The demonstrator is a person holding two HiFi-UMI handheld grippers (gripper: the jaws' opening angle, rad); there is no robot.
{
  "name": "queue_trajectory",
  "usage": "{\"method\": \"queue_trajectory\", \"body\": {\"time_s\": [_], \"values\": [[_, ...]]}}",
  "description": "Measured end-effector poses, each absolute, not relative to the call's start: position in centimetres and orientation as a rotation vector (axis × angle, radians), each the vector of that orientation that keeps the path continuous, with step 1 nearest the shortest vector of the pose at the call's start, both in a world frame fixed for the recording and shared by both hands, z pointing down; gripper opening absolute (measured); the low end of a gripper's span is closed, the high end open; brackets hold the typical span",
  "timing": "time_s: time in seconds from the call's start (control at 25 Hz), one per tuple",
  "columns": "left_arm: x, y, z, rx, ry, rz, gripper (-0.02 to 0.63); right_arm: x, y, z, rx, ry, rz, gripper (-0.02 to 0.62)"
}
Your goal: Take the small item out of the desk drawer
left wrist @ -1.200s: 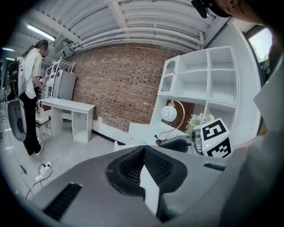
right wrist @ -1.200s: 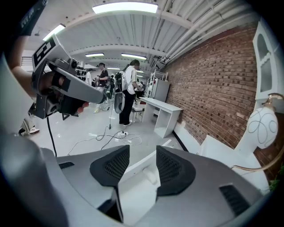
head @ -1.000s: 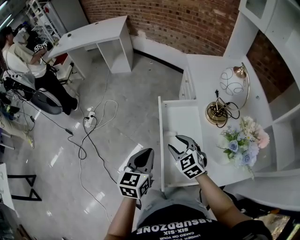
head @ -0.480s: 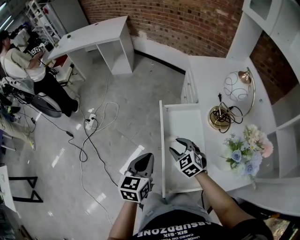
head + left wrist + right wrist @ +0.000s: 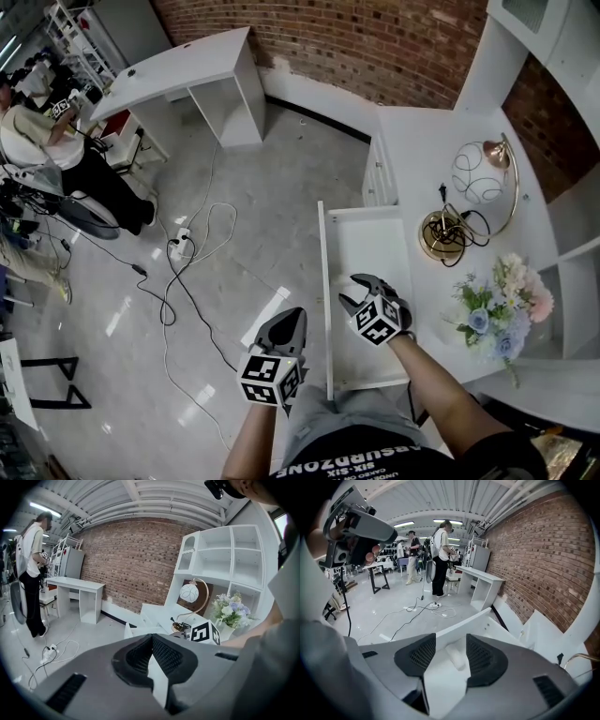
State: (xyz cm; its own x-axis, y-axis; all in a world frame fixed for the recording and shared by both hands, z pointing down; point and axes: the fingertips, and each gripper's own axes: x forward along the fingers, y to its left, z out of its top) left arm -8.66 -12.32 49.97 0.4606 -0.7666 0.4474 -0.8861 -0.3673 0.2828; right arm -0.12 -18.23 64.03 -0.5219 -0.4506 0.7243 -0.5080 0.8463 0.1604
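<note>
The white desk drawer (image 5: 324, 272) stands pulled out. My right gripper (image 5: 356, 287) reaches down into it. In the right gripper view a small white item (image 5: 455, 656) lies on the drawer floor (image 5: 440, 681) between the jaws of the right gripper (image 5: 451, 640). The jaws are opening, and the pads do not press on the item, which lies nearer the right pad (image 5: 483, 660). My left gripper (image 5: 294, 317) hangs over the floor just left of the drawer, shut with nothing in it; in its own view the left gripper (image 5: 151, 639) shows its pads meeting.
On the desk top to the right stand a gold lamp with a white globe (image 5: 476, 178) and a vase of flowers (image 5: 502, 300). Cables and a power strip (image 5: 178, 246) lie on the floor at left. Behind them are a white desk (image 5: 178, 80) and people (image 5: 47, 141).
My right gripper has moved a little forward inside the drawer, so the white item that lay ahead of its tips now sits between the jaws. The left gripper has barely moved.
</note>
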Motion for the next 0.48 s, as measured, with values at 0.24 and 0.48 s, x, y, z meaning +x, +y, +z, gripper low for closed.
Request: {"method": "queue_trajectory", "body": {"time_s": [0.24,0.48], "values": [[-8.6,-12.9,50.8,2.226,-1.363,0.342,0.005,-0.1,-18.6,66.9,0.622,-2.148,0.079,0.21],[-8.6,-13.2,52.0,2.205,-1.356,0.357,0.005,0.2,-19.1,69.5,0.565,-2.099,0.057,0.212]]}}
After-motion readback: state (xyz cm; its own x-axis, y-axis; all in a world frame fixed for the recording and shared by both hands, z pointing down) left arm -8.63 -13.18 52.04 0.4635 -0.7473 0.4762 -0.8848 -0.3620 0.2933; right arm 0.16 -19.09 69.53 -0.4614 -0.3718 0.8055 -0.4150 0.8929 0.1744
